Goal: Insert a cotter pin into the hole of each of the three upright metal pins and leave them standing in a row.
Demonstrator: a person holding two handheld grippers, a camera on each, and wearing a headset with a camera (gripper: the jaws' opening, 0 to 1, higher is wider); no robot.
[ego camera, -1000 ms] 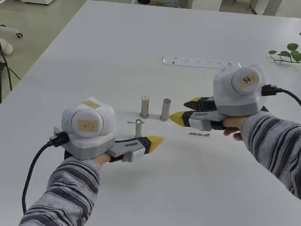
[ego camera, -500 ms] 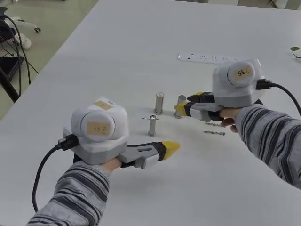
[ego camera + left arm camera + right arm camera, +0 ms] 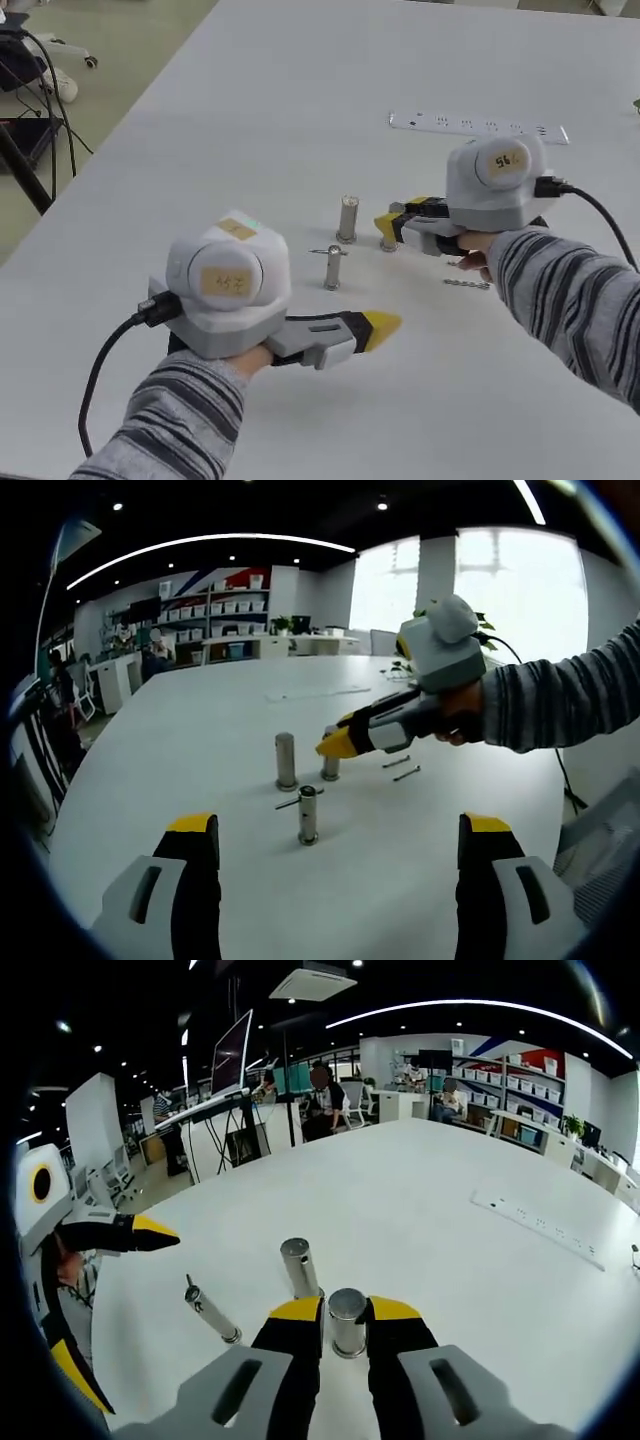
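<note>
Pins first: counted three short upright silver metal cylinders on the white table [image 3: 250, 110]. Found the gripped metal pin [image 3: 347, 1320] squeezed between the yellow tips of the right gripper [image 3: 345, 1312], jaws closed onto its sides. Saw the bare metal pin [image 3: 299, 1263] just beyond those tips, standing apart from them. Noted the fitted metal pin [image 3: 308, 813] straight ahead of the left gripper [image 3: 340, 825], beyond and between its two jaws, with one thin cotter pin [image 3: 288, 802] through its head. Left jaws spread wide, holding nothing. Counted two loose cotter pins [image 3: 406, 774] lying flat behind the right tips, near that gripper's body. Spotted one long white power strip [image 3: 478, 127] well past both sets of jaws.
</note>
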